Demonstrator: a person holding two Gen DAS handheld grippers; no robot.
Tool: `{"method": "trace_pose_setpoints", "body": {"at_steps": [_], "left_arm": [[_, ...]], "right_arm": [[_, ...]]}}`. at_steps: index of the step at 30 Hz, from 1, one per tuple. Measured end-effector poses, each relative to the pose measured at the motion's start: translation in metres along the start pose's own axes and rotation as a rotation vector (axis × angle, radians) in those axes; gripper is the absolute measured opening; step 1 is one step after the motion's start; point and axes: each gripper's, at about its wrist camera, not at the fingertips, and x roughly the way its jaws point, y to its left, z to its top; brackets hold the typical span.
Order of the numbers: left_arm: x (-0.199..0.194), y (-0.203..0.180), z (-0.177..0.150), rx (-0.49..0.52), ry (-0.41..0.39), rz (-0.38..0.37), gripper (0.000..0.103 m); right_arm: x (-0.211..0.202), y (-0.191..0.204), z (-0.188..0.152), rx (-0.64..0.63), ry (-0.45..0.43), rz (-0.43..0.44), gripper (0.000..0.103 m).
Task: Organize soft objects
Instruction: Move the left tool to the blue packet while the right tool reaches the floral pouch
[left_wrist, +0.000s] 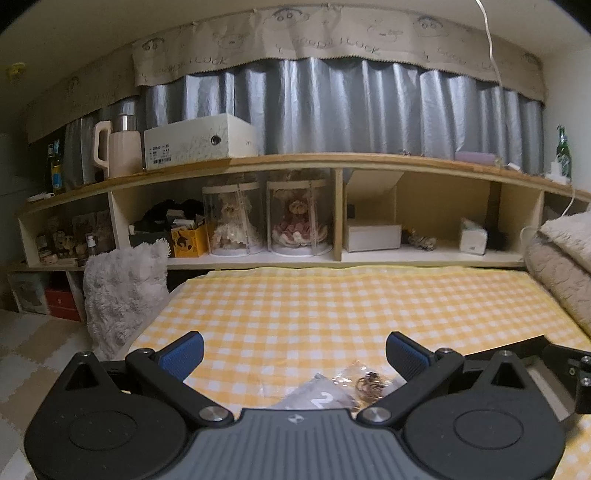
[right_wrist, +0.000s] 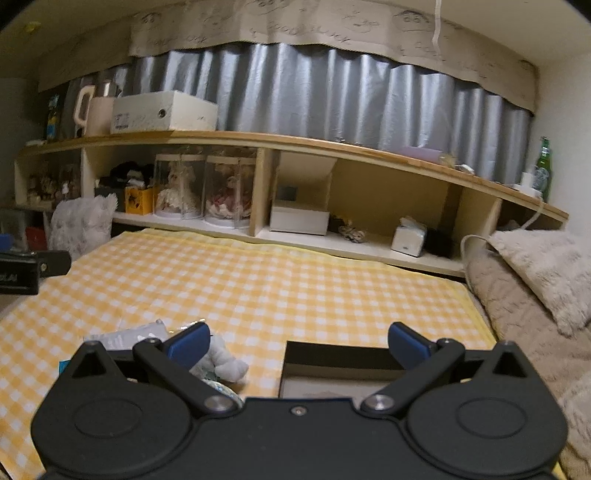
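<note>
Plush toy (right_wrist: 229, 363) half hidden, box (right_wrist: 332, 365) cut off

Two dolls in clear cylindrical cases (left_wrist: 231, 218) (left_wrist: 299, 218) are seen on the shelf. One white shoebox (left_wrist: 201, 142), one cream jug (left_wrist: 118, 149) and one green bottle (left_wrist: 563, 155) are counted above. One white plush toy (right_wrist: 225, 360) and one dark box (right_wrist: 332, 365) are seen on the checked cloth.

A bed is covered by a yellow-and-white checked cloth (right_wrist: 258, 280). On the cloth, a white plush toy (right_wrist: 227, 360) is seen beside a white plastic packet (right_wrist: 125, 336), with a dark open box (right_wrist: 332, 365) near them. A folded beige blanket (right_wrist: 524, 310) is laid along the bed's right edge, topped by a fluffy cushion (right_wrist: 546, 269).
</note>
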Motion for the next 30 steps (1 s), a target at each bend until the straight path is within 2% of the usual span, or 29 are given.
{"method": "trace_pose_setpoints", "body": {"at_steps": [7,11,17,20,25,30], "left_arm": [[0.052,0.026,-0.009,-0.038,0.146,0.016,0.103],[0.077,0.037,-0.022,-0.03,0.229,0.056,0.103],[0.104,0.05,-0.04,-0.041,0.353,0.041,0.103],[0.116,0.054,-0.05,-0.034,0.428,0.009,0.103],[0.129,0.05,-0.06,0.056,0.49,-0.083,0.103],[0.139,0.046,-0.076,0.118,0.582,-0.123,0.102]], "right_arm": [[0.046,0.011,0.014,-0.101,0.122,0.126,0.103],[0.065,0.025,0.008,-0.199,0.147,0.152,0.103],[0.094,0.046,-0.003,-0.352,0.192,0.249,0.098],[0.101,0.054,-0.014,-0.424,0.211,0.298,0.098],[0.111,0.065,-0.03,-0.551,0.256,0.378,0.094],[0.129,0.073,-0.036,-0.589,0.344,0.425,0.089]]}}
